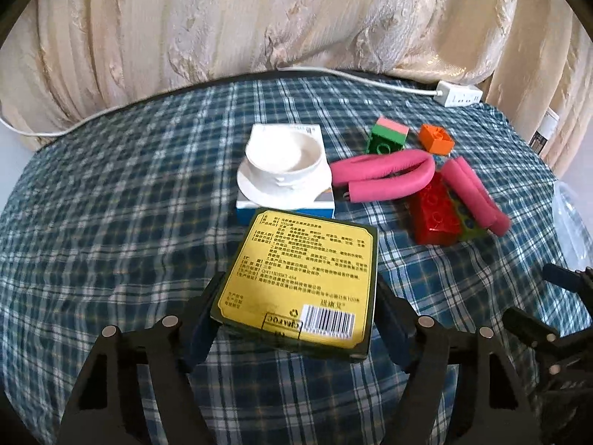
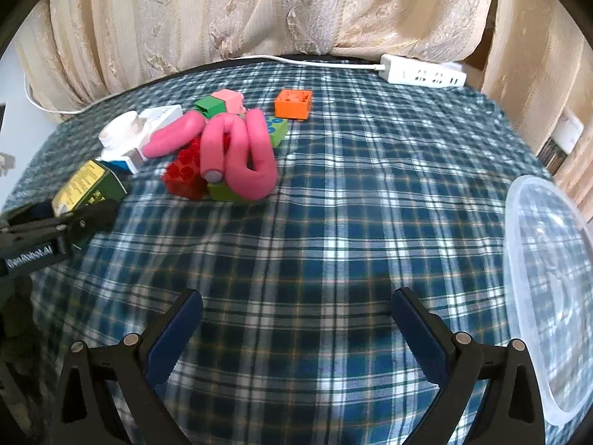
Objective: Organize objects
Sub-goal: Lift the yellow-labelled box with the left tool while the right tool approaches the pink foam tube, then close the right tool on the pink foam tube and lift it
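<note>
My left gripper (image 1: 296,293) is shut on a green box with a yellow label (image 1: 300,274) and holds it above the checked tablecloth (image 1: 111,204); the box also shows in the right wrist view (image 2: 87,185). Beyond it a white cup (image 1: 283,161) sits on a white and blue box (image 1: 252,211). A bent pink foam tube (image 1: 393,178) lies over a red brick (image 1: 433,215) and a light green brick (image 2: 222,191). A green and pink brick (image 1: 387,135) and an orange brick (image 1: 436,139) lie farther back. My right gripper (image 2: 296,315) is open and empty above the cloth.
A clear plastic container (image 2: 548,289) stands at the right edge of the right wrist view. A white power strip (image 2: 424,70) with its cable lies at the table's far edge. Cream curtains (image 1: 259,18) hang behind the table.
</note>
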Available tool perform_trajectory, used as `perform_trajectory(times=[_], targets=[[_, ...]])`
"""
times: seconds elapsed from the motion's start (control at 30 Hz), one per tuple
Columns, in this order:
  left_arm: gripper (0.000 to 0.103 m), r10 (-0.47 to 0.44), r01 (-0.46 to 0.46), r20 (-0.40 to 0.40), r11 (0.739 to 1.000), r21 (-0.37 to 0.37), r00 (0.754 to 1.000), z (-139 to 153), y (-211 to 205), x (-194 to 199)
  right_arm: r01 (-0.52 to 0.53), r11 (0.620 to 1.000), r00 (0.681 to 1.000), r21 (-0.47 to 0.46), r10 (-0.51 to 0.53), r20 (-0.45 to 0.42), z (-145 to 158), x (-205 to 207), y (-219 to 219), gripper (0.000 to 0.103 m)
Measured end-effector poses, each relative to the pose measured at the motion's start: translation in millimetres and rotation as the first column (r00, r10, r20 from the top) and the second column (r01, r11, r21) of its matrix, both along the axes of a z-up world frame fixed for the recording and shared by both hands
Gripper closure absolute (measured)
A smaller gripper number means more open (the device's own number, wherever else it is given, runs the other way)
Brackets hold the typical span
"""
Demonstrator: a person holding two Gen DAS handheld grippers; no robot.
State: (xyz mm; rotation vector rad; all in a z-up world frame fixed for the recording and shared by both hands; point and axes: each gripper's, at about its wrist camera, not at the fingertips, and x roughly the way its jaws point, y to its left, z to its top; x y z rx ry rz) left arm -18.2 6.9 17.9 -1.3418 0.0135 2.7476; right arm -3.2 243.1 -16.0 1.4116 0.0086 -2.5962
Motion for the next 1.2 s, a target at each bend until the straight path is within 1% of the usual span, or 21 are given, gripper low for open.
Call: perform_trajectory(times=[0.07, 0.17, 0.3, 0.4, 0.47, 0.57, 0.63, 0.73, 0.8, 0.93, 0.97, 1.0, 1.2], targets=[[0.028, 0.005, -0.005, -0.024, 1.000, -0.010, 1.000, 5.1, 0.7, 4.0, -0.004, 0.999, 1.000, -0.042, 0.003, -0.011, 9.6, -4.5, 0.7, 0.000], [0.028, 0.011, -0.012, -0.051, 1.000, -0.026, 0.999, 11.1, 0.9, 7.8, -0.016, 0.999, 0.998, -0.040, 0.014, -0.060, 25.7, -10.9, -4.2, 0.000], [0.028, 0.016, -0.017, -0.063, 0.999, -0.027, 0.998, 14.7, -1.8, 11.0, -0.037, 0.998, 0.996, -0.059, 0.032, -0.086, 37.1, -23.3, -11.9, 0.001], [0.028, 0.015, -0.017, -0.070, 1.000, -0.021, 0.997, 17.3, -3.2, 12.8, -0.049, 0.997, 0.996, -0.067, 0.043, -0.083, 37.1, -38.1, -17.2, 0.006], [0.028, 0.014, -0.015, -0.074, 1.000, -0.018, 0.997, 18.8, -3.9, 14.2, -0.053, 0.995, 0.997, -0.079, 0.048, -0.064, 33.8, -50.7, -20.2, 0.014], [0.028, 0.012, -0.013, -0.076, 1.000, -0.014, 0.997, 19.9, -4.1, 15.0, -0.049, 0.996, 0.998, -0.079, 0.045, -0.047, 28.4, -61.5, -23.8, 0.023], [0.028, 0.012, -0.013, -0.076, 1.000, -0.013, 0.997, 20.2, -4.0, 15.3, -0.052, 0.996, 0.998, -0.077, 0.049, -0.048, 27.2, -67.5, -26.7, 0.024], [0.028, 0.012, -0.013, -0.075, 1.000, -0.010, 0.997, 20.6, -2.9, 16.8, -0.058, 0.996, 0.997, -0.070, 0.054, -0.052, 26.1, -73.2, -30.3, 0.031], [0.028, 0.011, -0.012, -0.074, 1.000, -0.009, 0.997, 20.5, -2.6, 17.1, -0.056, 0.996, 0.997, -0.064, 0.053, -0.048, 23.5, -77.8, -31.9, 0.034], [0.028, 0.005, -0.006, -0.071, 1.000, -0.008, 0.997, 19.9, -0.8, 17.5, -0.058, 0.995, 0.998, -0.085, 0.054, -0.041, 20.2, -81.6, -31.0, 0.039], [0.028, 0.005, -0.005, -0.069, 1.000, -0.008, 0.998, 19.5, -0.6, 17.1, -0.060, 0.994, 0.997, -0.090, 0.057, -0.043, 20.7, -81.5, -30.8, 0.045], [0.028, 0.004, -0.005, -0.068, 1.000, -0.007, 0.998, 19.2, -0.1, 17.1, -0.064, 0.993, 0.997, -0.094, 0.060, -0.045, 21.5, -81.1, -31.0, 0.049], [0.028, 0.000, -0.001, -0.072, 1.000, -0.004, 0.997, 19.3, 1.0, 17.3, -0.061, 0.992, 0.996, -0.108, 0.054, -0.069, 26.8, -69.5, -27.6, 0.051]])
